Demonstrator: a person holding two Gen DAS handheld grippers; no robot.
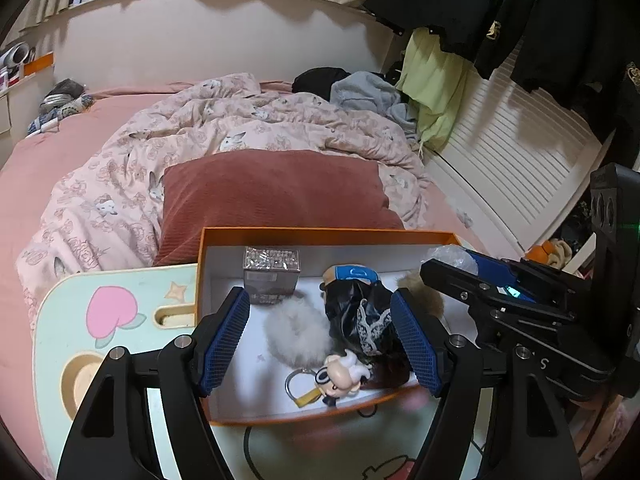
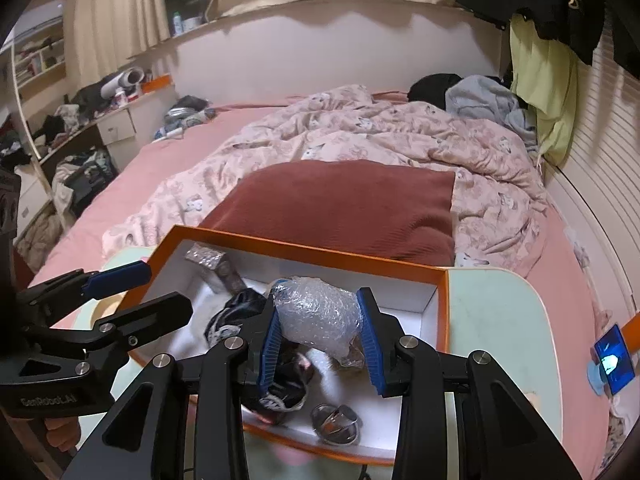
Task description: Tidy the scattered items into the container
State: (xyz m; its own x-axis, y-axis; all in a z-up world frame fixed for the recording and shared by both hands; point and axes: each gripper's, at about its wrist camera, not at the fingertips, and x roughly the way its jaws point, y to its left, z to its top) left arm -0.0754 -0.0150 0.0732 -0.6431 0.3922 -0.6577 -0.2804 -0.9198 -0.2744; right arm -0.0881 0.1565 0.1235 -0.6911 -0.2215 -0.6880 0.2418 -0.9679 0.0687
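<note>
Most items are already gathered in the orange box (image 1: 202, 280) on the worktop (image 1: 120, 320). Bubble wrap (image 2: 318, 314) is pinched by the right tool (image 2: 318, 344) above it, unreleased; the left tool (image 1: 320, 336) is spread, empty.

Crowded box, little room for my tongs

Bare floor only along the orange box (image 1: 202, 264) left wall; pompom (image 1: 296, 334), doll (image 1: 360, 312) fill the rest.

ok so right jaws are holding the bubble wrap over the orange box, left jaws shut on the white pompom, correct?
Not quite. The left gripper is open: in the left wrist view its jaws stand wide apart above the white pompom, gripping nothing. The rest holds: the right wrist view shows the right gripper holding the bubble wrap over the orange box.
</note>
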